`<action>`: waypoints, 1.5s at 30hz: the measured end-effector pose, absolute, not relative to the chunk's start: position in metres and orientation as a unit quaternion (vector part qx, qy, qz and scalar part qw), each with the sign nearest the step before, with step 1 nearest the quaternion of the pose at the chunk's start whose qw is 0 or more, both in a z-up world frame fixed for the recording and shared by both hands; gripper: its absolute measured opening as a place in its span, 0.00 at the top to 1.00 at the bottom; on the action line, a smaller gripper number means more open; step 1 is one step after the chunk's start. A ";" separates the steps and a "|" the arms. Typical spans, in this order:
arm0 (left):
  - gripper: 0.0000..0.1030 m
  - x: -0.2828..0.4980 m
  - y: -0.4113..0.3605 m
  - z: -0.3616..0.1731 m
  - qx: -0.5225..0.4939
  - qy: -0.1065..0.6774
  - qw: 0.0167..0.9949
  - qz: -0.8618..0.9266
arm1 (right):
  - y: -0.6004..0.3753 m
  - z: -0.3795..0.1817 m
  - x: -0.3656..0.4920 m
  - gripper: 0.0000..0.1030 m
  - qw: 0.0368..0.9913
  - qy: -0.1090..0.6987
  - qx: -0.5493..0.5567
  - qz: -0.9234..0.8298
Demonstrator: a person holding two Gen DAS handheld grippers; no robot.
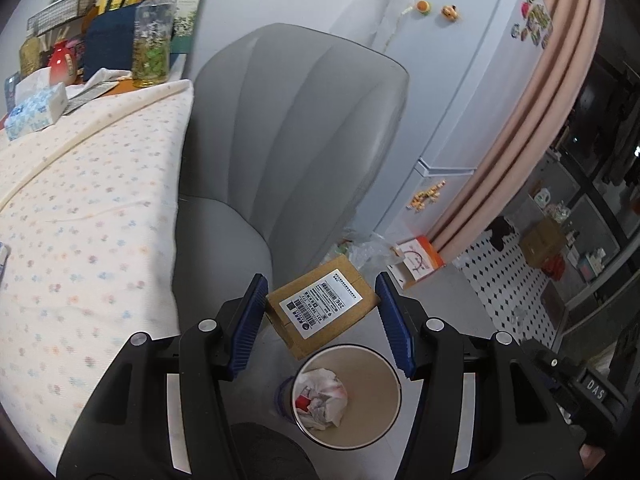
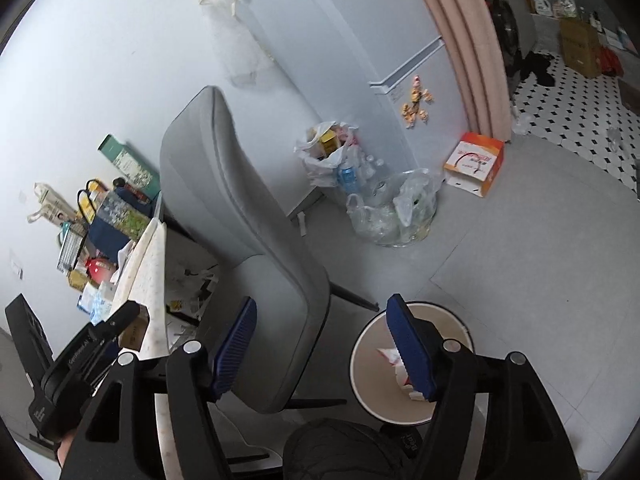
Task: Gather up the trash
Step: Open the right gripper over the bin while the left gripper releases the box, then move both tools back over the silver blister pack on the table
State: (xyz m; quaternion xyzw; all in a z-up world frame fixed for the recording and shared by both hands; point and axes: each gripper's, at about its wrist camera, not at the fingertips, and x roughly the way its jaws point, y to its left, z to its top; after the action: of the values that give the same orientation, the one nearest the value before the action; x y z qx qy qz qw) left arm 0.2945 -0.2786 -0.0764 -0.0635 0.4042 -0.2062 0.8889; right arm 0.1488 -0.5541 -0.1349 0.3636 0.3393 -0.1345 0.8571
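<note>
Below my left gripper [image 1: 320,320], whose jaws are gaping wide, a cardboard box [image 1: 320,308] with a white label is hanging over the floor between the blue pads, its left corner touching the left pad [image 1: 250,316] while the right pad [image 1: 394,320] is standing clear of it. At 6 o'clock from the box, the round bin [image 1: 347,396] is sitting on the grey floor with crumpled paper [image 1: 322,398] lying inside. My right gripper [image 2: 320,344] is also hanging open and gripping nothing, its right pad overlapping the bin [image 2: 412,360] in view. At 12 o'clock from that gripper, the grey chair [image 2: 244,240] is standing by the table [image 2: 148,276], and at 1 o'clock clear plastic bags [image 2: 392,208] are slumping against the fridge [image 2: 360,40].
</note>
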 end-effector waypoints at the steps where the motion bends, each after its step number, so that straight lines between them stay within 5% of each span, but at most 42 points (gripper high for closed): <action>1: 0.46 0.294 -0.282 -0.077 -0.062 0.406 0.888 -0.209 | -0.557 -0.135 0.146 0.30 0.856 0.338 0.364 -0.142; 20: 0.45 0.262 -0.380 -0.108 -0.004 0.451 0.838 -0.307 | -0.619 -0.138 0.104 0.17 0.844 0.313 0.382 -0.211; 25: 0.24 0.256 -0.391 -0.111 0.005 0.453 0.829 -0.329 | -0.624 -0.143 0.101 0.17 0.840 0.314 0.387 -0.213; 30: 0.13 0.262 -0.381 -0.109 -0.009 0.453 0.833 -0.318 | -0.619 -0.140 0.105 0.17 0.843 0.314 0.385 -0.207; 45: 0.10 0.279 -0.268 -0.092 -0.073 0.426 0.872 -0.231 | -0.544 -0.137 0.154 0.07 0.860 0.333 0.356 -0.152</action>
State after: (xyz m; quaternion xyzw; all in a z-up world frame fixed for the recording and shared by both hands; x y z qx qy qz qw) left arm 0.2791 -0.2676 -0.0920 -0.0731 0.4263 -0.2310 0.8715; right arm 0.1543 -0.5437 -0.1373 0.3564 0.3329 -0.1520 0.8597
